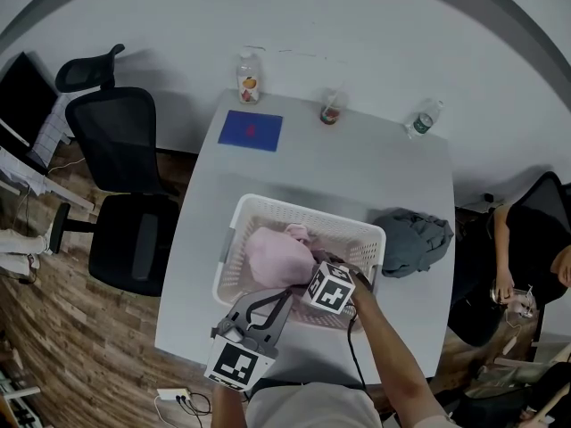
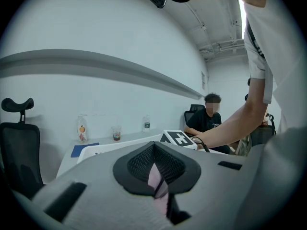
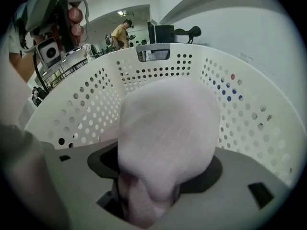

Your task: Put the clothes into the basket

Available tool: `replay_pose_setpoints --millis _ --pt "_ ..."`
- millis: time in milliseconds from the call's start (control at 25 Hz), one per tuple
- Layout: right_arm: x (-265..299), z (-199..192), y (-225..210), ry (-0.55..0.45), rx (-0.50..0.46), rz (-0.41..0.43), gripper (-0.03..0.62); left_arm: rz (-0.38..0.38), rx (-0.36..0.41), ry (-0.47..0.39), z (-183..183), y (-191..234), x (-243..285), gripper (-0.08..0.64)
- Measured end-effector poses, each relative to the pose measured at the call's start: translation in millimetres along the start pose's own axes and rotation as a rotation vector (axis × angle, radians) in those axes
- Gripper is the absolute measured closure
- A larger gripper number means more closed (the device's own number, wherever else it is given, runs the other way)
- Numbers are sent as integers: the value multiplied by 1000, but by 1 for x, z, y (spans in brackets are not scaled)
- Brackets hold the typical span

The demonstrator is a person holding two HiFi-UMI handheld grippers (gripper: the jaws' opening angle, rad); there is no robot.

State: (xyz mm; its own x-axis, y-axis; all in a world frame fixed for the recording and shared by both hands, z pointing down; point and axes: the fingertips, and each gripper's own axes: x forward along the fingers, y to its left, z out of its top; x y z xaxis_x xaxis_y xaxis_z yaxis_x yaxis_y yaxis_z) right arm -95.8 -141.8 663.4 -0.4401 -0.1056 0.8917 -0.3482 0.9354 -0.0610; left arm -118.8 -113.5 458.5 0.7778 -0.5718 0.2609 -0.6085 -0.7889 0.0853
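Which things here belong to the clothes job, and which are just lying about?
Job: pink cloth garment inside the white perforated plastic basket; crumpled grey cloth garment on the pale grey table beside it.
Lying about: blue flat sheet, clear plastic bottle with orange label, clear cup, small clear water bottle, black office chairs.

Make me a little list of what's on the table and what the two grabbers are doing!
basket: white, perforated, on the table
pink garment: inside the basket
grey garment: on the table, right of the basket
left gripper: shut on a bit of the pink garment
right gripper: in the basket, jaws apart, pink garment bunched between them
far edge: bottle, cup, another bottle, blue mat
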Motion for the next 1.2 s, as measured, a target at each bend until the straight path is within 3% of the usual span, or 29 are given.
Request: replay_pose_setpoints --millis 360,1200 --pt "-3 4 -4 -24 -27 -55 150 3 5 -5 2 -1 -1 554" --pt "-37 11 -11 0 -86 -180 109 16 17 -30 10 -3 -12 554"
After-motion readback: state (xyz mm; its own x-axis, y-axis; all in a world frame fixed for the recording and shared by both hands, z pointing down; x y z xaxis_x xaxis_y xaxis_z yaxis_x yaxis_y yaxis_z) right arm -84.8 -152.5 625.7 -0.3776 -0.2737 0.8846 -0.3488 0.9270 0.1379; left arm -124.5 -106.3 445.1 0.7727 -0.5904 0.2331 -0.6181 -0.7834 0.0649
